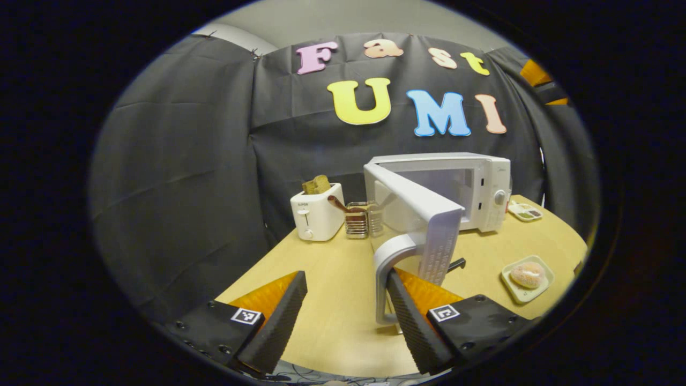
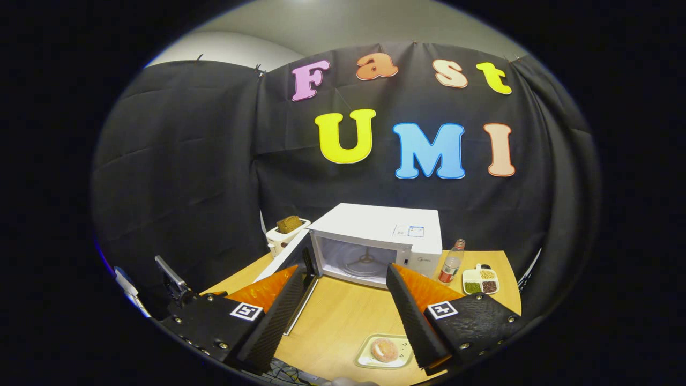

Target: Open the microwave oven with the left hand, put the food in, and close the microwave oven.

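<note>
1. Left gripper view: your left tool [image 1: 343, 316] is spread; the white microwave oven's [image 1: 482, 193] open door handle [image 1: 387, 268] sits between its fingers, contact unclear.
2. Right gripper view: your right tool [image 2: 343, 316] is spread above the pale wooden bench [image 2: 343, 321]; its finger partly hides the sugared doughnut's [image 2: 384, 349] square white plate [image 2: 370, 358].

microwave [image 2: 375, 230]: glossy white plastic | table [image 1: 332, 300]: smooth pale wood | rack [image 1: 356, 220]: shiny metal

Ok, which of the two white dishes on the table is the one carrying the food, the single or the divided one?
The single square dish at the near edge, holding a doughnut; the divided dish beside the bottle holds only small portions.
</note>
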